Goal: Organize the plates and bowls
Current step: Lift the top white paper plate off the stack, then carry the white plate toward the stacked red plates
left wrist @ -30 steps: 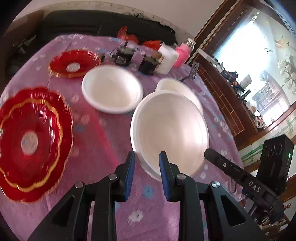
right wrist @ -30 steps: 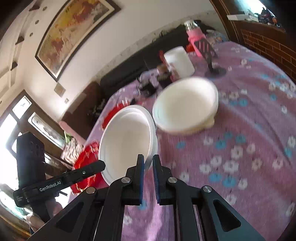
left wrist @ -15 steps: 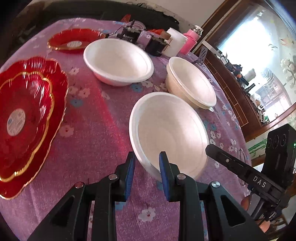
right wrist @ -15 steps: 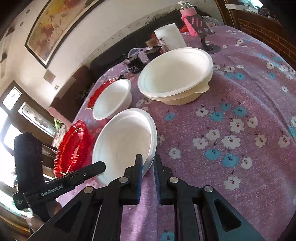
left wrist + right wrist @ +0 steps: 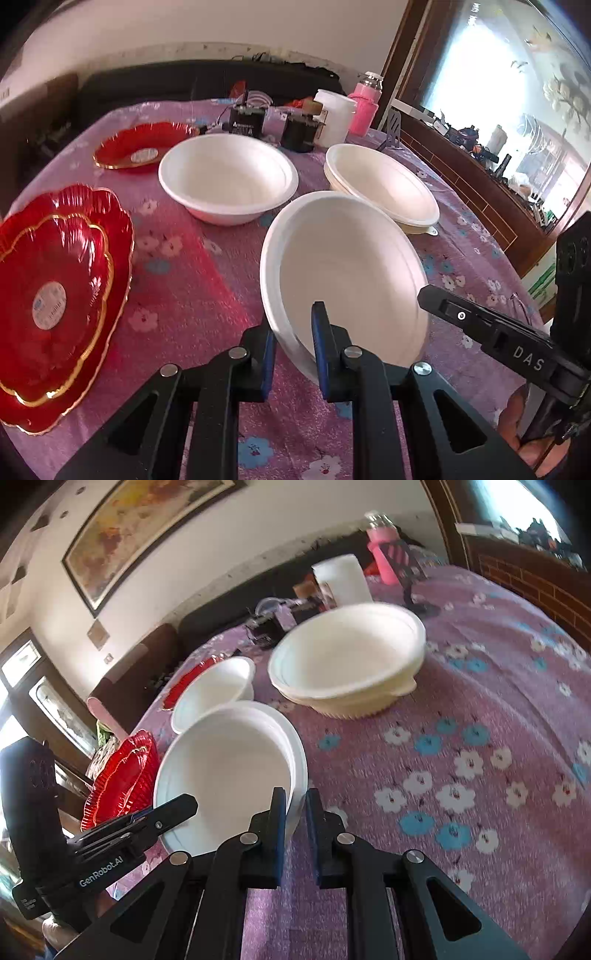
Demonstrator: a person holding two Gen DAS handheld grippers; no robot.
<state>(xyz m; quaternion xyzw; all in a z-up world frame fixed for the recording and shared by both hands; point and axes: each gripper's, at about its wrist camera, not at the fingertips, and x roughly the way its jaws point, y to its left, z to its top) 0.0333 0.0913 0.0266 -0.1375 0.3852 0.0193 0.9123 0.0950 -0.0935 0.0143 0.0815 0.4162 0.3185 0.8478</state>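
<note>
Both grippers pinch the rim of one white bowl, also in the right wrist view. My left gripper is shut on its near rim; my right gripper is shut on the opposite rim. The bowl is tilted just above the purple cloth. A second white bowl stands behind it. A stack of white bowls stands to the right, large in the right wrist view. Two nested red plates lie at the left. A smaller red plate lies farther back.
Black boxes, a white tub, a pink bottle and a phone stand crowd the table's far edge. A dark sofa runs behind the table. A wooden cabinet lines the right side.
The held bowl has come lower and nearer to level over the cloth, with both grippers still on its rim. Both cameras have dropped, so the table looks flatter.
</note>
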